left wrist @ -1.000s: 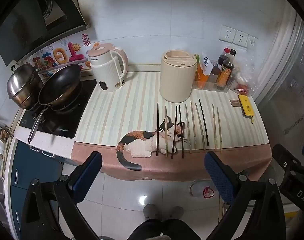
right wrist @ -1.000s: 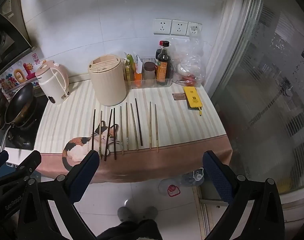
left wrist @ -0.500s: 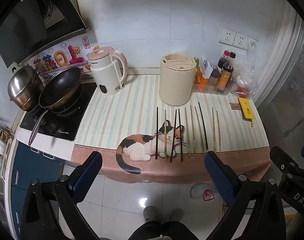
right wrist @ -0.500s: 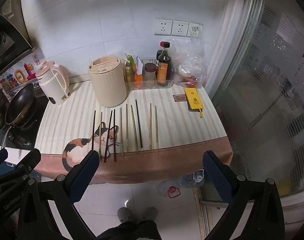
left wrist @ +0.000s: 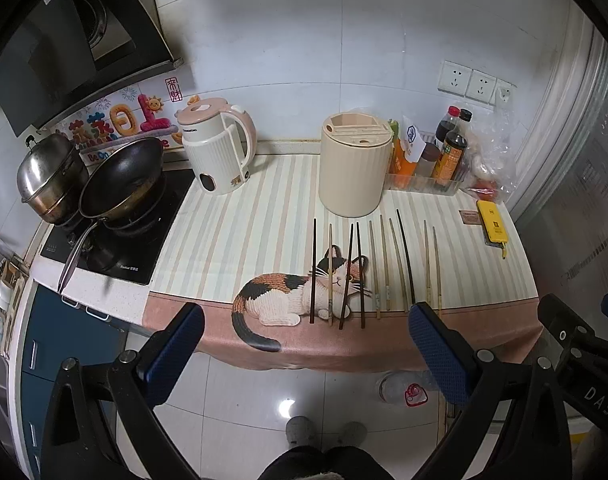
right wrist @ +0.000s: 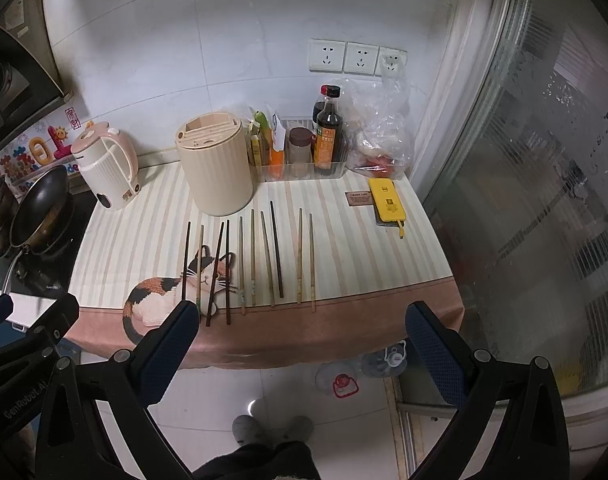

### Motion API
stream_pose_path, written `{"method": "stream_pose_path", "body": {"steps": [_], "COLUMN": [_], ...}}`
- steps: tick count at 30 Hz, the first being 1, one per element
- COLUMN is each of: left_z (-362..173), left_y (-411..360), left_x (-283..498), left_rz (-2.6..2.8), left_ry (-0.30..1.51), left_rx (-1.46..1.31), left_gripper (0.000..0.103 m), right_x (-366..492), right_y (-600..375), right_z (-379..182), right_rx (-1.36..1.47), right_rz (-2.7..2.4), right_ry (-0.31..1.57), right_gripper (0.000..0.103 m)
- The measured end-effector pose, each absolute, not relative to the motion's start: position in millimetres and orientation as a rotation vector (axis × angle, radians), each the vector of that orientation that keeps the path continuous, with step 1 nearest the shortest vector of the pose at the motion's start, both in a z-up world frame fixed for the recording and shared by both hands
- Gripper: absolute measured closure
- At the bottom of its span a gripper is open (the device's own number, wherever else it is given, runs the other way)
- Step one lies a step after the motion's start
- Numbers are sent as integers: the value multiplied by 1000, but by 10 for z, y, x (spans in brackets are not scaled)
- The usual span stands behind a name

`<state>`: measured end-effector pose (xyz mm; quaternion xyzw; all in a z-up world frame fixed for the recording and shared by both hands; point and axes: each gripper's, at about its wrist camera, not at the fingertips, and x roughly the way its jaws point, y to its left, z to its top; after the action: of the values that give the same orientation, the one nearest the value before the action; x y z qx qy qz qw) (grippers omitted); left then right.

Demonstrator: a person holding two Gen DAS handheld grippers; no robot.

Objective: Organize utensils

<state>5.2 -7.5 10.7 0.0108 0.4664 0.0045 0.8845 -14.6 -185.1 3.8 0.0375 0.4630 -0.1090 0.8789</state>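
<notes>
Chopsticks (left wrist: 356,270) lie in a row of ten on the striped cat-print mat (left wrist: 232,240), directly in front of the cream ribbed utensil holder (left wrist: 354,164), which I take as my landmark. Each stick runs lengthwise away from the holder toward the mat's pink front edge. From the holder's left side going right: a dark stick, a pale one, two dark ones close together and slightly angled, three pale ones, a long black one, then a pale pair set a little apart.

I hold my left gripper (left wrist: 304,338) off the counter, in front of the holder and beyond the mat's near edge, above the tiled floor; its blue-padded fingers (left wrist: 172,346) are spread wide with nothing between them. My right gripper (right wrist: 300,338) hangs in the same way, fingers wide apart and empty.

Left of the holder stands a pink-and-white kettle (left wrist: 218,146), and further left a black pan (left wrist: 120,178) on the stove. Right of the holder sits a clear tray of sauce bottles (left wrist: 450,156), and beyond it a yellow phone-sized case (left wrist: 491,224).
</notes>
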Motion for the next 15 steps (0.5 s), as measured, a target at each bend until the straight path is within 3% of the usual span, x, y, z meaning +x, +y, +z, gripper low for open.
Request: {"method": "stream_pose_path", "body": {"steps": [15], "left_z": [104], "left_y": [-70], "left_x": [54], "left_rz": [5], "left_ry": [966], "left_rx": [22], "left_gripper": [0], "right_x": [-137], "right_y": [-1851], "right_z": [40], "right_rx": [75], "right_rz": [-229], "right_ry": [965], "right_gripper": [0]}}
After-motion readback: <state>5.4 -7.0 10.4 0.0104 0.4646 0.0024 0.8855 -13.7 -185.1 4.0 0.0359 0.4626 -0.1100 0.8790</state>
